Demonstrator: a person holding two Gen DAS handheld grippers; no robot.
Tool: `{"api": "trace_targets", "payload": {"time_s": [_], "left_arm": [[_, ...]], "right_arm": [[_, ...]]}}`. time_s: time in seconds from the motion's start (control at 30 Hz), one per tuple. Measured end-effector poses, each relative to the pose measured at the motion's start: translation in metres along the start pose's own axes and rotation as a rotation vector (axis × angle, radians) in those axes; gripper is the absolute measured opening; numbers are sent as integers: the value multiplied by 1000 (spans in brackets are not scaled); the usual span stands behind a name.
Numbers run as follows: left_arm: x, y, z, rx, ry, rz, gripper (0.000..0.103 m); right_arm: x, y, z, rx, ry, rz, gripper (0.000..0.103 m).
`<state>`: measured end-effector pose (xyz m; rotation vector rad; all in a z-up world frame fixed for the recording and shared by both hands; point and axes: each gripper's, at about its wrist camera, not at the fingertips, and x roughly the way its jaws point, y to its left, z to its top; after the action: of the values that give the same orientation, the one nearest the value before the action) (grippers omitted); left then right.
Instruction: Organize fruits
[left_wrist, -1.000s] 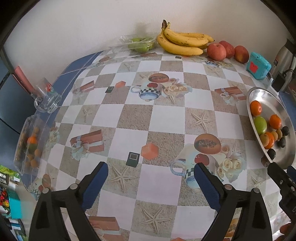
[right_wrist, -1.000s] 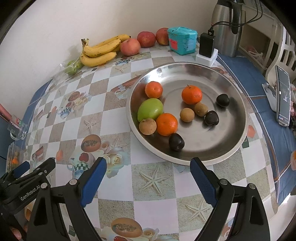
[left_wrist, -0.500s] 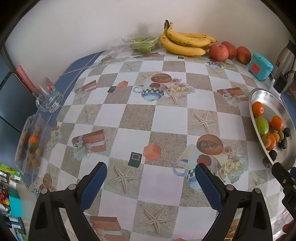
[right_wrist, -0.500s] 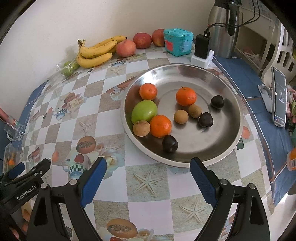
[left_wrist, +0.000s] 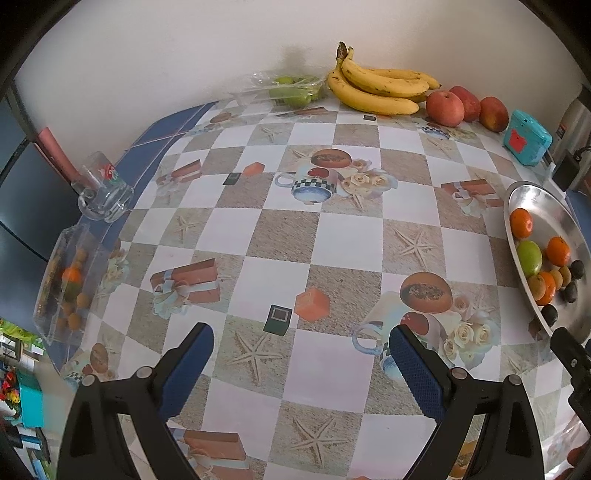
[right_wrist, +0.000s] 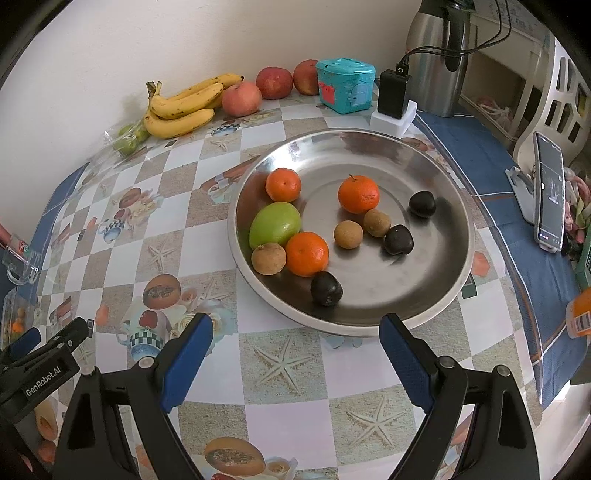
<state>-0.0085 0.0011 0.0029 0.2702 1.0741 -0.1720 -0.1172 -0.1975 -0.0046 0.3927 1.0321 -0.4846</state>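
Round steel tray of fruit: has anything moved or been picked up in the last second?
Nothing picked up or released. The round steel tray and its oranges, green mango, brown and dark fruits lie as before. Both the left gripper and right gripper remain open and empty above the checked tablecloth.

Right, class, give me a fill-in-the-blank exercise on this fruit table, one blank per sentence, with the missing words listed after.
1. The metal tray holds ____ oranges.
2. The bananas lie against the wall, next to a row of three ____.
3. The right gripper hovers with its jaws ____, holding nothing.
4. The only green fruit in the tray touches the brown fruit and an ____.

Missing words: three; apples; open; orange
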Motion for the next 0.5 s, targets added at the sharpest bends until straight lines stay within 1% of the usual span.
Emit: {"api": "trace_targets", "payload": {"time_s": [0.5], "left_arm": [[-1,2,1,-20,-1,-9,98]], "right_arm": [[0,1,0,-2,1,2,92]]}}
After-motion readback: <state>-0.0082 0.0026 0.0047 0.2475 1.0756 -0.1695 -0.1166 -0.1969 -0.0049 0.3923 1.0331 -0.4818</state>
